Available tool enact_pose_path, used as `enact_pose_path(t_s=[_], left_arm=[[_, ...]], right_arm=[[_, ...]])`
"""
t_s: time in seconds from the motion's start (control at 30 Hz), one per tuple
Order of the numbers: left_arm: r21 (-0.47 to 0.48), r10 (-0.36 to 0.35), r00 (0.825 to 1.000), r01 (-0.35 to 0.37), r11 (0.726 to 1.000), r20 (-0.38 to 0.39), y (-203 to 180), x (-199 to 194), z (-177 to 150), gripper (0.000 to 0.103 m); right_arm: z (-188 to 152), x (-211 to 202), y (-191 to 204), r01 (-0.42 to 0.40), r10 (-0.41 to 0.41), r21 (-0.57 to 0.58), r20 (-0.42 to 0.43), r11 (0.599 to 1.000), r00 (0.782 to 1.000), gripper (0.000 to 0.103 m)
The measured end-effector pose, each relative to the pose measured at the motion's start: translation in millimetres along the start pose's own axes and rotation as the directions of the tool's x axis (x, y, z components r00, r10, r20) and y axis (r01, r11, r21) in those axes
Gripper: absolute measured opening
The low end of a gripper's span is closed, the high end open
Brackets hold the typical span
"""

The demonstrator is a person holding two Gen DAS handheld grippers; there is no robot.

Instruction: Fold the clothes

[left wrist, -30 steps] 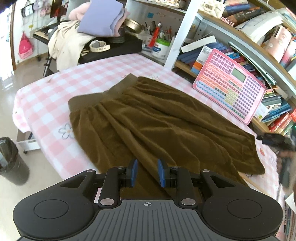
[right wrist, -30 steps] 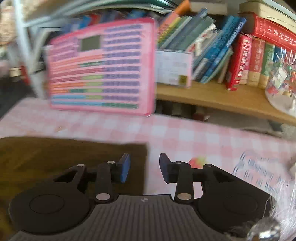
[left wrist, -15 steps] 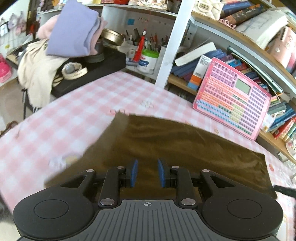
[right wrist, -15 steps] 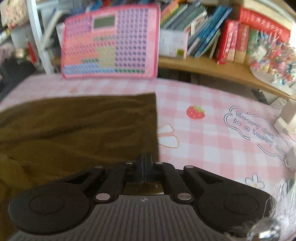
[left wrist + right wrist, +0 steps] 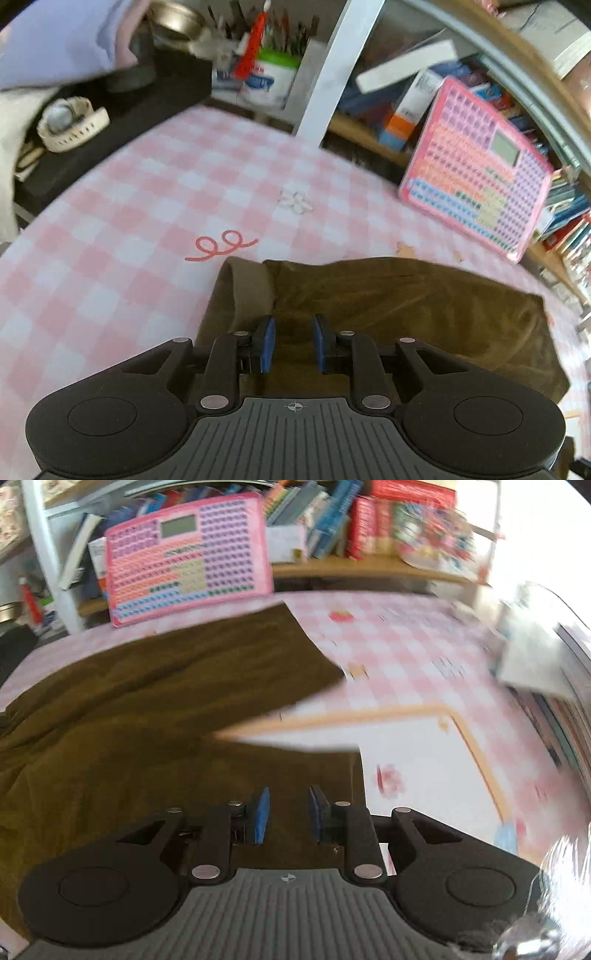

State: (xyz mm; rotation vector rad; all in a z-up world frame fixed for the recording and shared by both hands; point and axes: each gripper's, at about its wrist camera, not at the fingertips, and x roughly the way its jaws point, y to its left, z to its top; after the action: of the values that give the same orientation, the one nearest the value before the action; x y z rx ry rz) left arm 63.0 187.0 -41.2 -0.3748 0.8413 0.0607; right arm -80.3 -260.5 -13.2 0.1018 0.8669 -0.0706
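Brown skirt (image 5: 388,306) lies folded over on the pink checked surface (image 5: 129,221), waistband end (image 5: 240,291) toward the left side, near a red squiggle print (image 5: 221,245). Left tool (image 5: 293,345) released, blue pads apart, low over the cloth, gripping nothing. Right tool (image 5: 288,818) likewise spread wide above the skirt's (image 5: 147,709) other end, close to its edge; nothing between the pads. Pink keyboard toy (image 5: 188,554) leans against the bookshelf (image 5: 369,566) behind. Right view blurred.
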Motion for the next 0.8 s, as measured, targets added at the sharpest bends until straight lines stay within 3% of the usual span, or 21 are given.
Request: enact_pose_path(t_s=[0.03,0.13,0.33,0.43,0.53,0.67,0.8], left_arm=[[-0.01,0.007,1.0,-0.007,1.0,0.004,6.0,4.7,3.9,0.006],[-0.042,-0.006,1.0,0.006,0.999,0.005,16.8,13.1,14.8,0.006],[0.008,-0.032,0.999,0.032,0.999,0.004,21.9,15.6,20.1,0.006],[0.038,-0.017,1.0,0.016,0.999,0.024,25.5,14.1,19.1,0.006],[0.023,0.024,0.999,-0.025,0.999,0.042,29.5,14.1,22.3,0.006],[0.002,0.028,0.998,-0.028,1.0,0.049,31.3,5.3,22.2,0.006],[0.004,0.04,0.993,-0.041,0.999,0.109,22.1,-33.2,2.5,0.025]], right_arm=[[-5.5,-3.0,2.0,0.017,-0.017,0.006,-0.002,1.0,1.0,0.022],[-18.5,-9.9,5.8,0.072,-0.072,0.024,-0.016,0.997,0.997,0.022],[-31.0,-21.3,-0.7,0.136,-0.134,0.07,-0.026,0.988,0.991,0.026],[-32.8,-19.4,-3.0,0.149,-0.147,0.076,-0.03,0.986,0.989,0.026],[-33.4,-17.3,-4.7,0.145,-0.144,0.065,-0.032,0.987,0.989,0.026],[-31.1,-17.5,-8.4,0.116,-0.115,0.039,-0.021,0.993,0.993,0.029],[-24.3,-14.0,-19.1,0.088,-0.088,0.041,-0.004,0.995,0.996,0.029]])
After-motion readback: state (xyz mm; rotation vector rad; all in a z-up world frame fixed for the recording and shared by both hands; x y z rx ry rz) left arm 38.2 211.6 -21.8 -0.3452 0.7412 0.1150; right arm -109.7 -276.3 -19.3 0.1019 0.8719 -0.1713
